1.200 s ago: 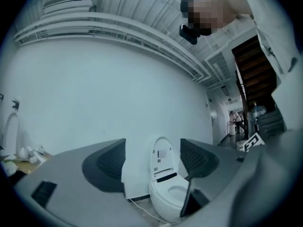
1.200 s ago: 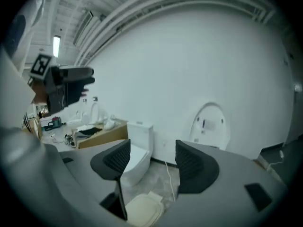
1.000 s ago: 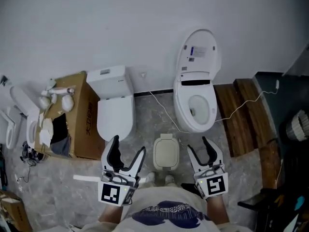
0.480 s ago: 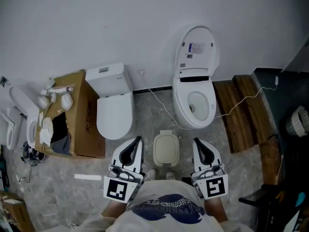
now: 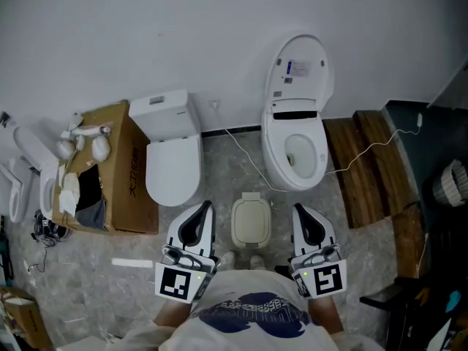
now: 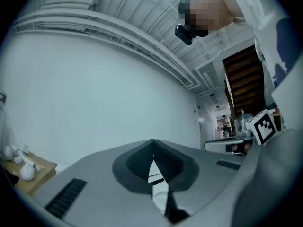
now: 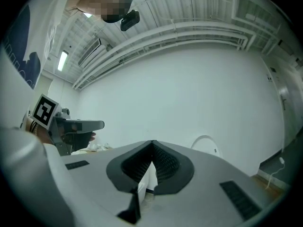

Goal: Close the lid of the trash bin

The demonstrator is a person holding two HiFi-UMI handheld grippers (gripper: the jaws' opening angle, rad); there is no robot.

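The bin (image 5: 251, 225) is seen on the floor (image 5: 95, 269) btw. the two grippers, low in the head view, w/ its lid down flat on the body. The L gripper (image 5: 204, 210) is held just left of it and the R gripper (image 5: 300, 213) just right of it. Neither is touching it. Both are pointed away from the person, toward the wall (image 5: 183, 35).

In the left gripper view the L gripper (image 6: 152, 148) is shown w/ jaws pressed together at the tips and nothing pinched. The R gripper's marker cube (image 6: 262, 126) is caught at that view's right edge. In the right gripper view the R gripper (image 7: 152, 149) is likewise shown squeezed tight and empty, w/ the L gripper's cube (image 7: 45, 111) at left.

Beyond the bin, a shut toilet (image 5: 173, 168) is set at left and an open toilet (image 5: 296, 148), lid raised, at right, both against the wall. A white cable (image 5: 247, 161) is laid across the floor btw. them. A box (image 5: 121, 174) w/ white items on top is placed just left of the shut toilet. Planks (image 5: 365, 174) are laid right of the open toilet.
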